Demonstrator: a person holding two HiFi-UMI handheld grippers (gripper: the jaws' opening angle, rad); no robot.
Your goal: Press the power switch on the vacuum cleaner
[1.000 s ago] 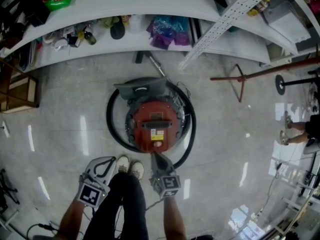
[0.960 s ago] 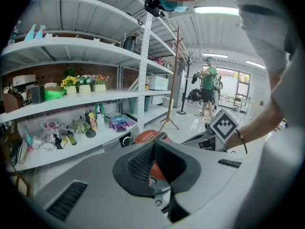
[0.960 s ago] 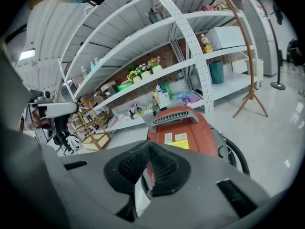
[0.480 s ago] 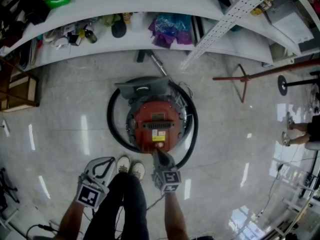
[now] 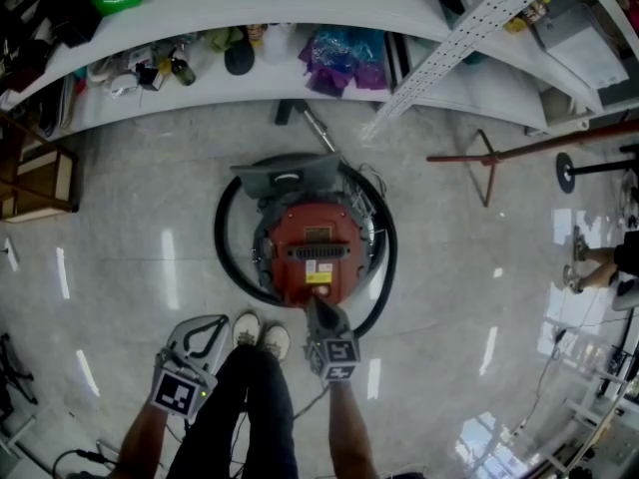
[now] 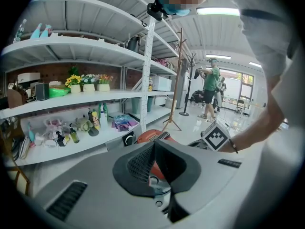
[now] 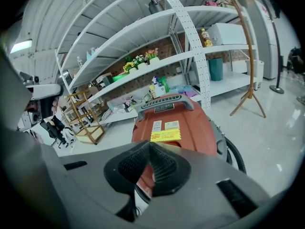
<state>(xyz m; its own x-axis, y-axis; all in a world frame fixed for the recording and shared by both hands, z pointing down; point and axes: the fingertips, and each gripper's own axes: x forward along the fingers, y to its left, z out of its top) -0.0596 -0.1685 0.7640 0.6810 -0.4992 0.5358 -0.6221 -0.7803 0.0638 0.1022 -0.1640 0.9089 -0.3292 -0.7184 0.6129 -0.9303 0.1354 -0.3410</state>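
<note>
A round red-lidded canister vacuum cleaner [image 5: 310, 242] is sitting on the glossy pale grey floor [image 5: 130, 247], ringed by its black hose [image 5: 222, 233], just before long white cluttered shelves [image 5: 200, 103]. The right gripper [image 5: 317, 307], jaws pinched together on nothing, is pointing at the lid's near edge. The left gripper [image 5: 205, 332], likewise closed and empty, is hanging beside the person's white shoes [image 5: 258, 332].

The vacuum cleaner [image 5: 312, 252] is standing upright on the floor [image 5: 130, 267], in the middle of the head view. Its round red lid [image 5: 290, 230] is facing up, with a black handle [image 5: 315, 250] crossing its middle and a yellow label [image 5: 318, 277] lying toward the lower edge. A black hose [image 5: 218, 238] is looping around the grey base. The power switch is not showing clearly.
</note>
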